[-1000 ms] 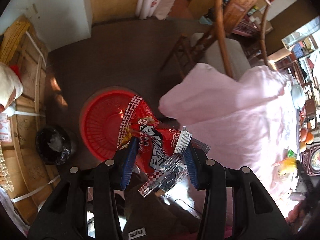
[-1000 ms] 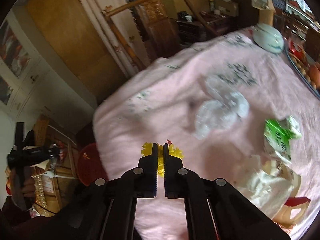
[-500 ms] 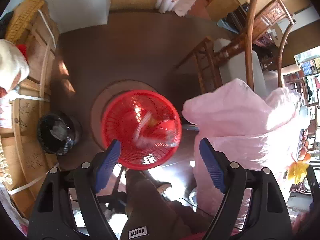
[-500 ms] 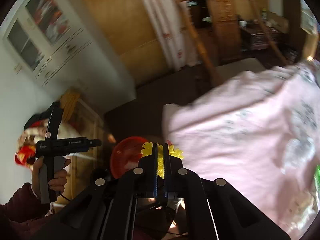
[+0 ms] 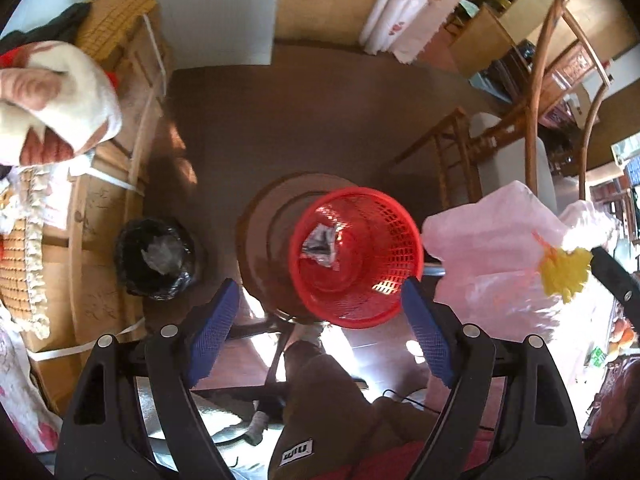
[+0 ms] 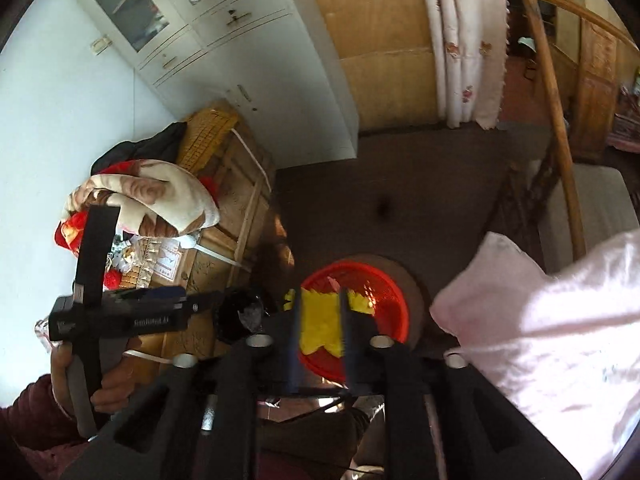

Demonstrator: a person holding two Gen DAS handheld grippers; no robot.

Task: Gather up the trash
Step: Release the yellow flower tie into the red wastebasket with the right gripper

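Observation:
A red mesh basket (image 5: 356, 256) stands on a round stool on the floor, with a red and silver snack wrapper (image 5: 320, 242) lying inside it. My left gripper (image 5: 320, 316) is open and empty, above the basket's near side. My right gripper (image 6: 320, 326) holds a yellow crumpled wrapper (image 6: 322, 326) between its fingers, just above the basket (image 6: 384, 304). The jaws stand a little apart around the wrapper. The yellow wrapper (image 5: 564, 270) and the right gripper's tip also show at the right edge of the left wrist view.
A pink-clothed table (image 5: 516, 264) is right of the basket. A black-lined bin (image 5: 156, 258) stands to its left by wooden crates (image 5: 108, 200). A wooden chair (image 5: 500, 136) stands behind. The brown floor (image 5: 304, 120) lies beyond the basket.
My left gripper opened and the snack wrapper fell into the red basket. My right gripper swung from the table to over the basket with the yellow wrapper, its jaws parting slightly.

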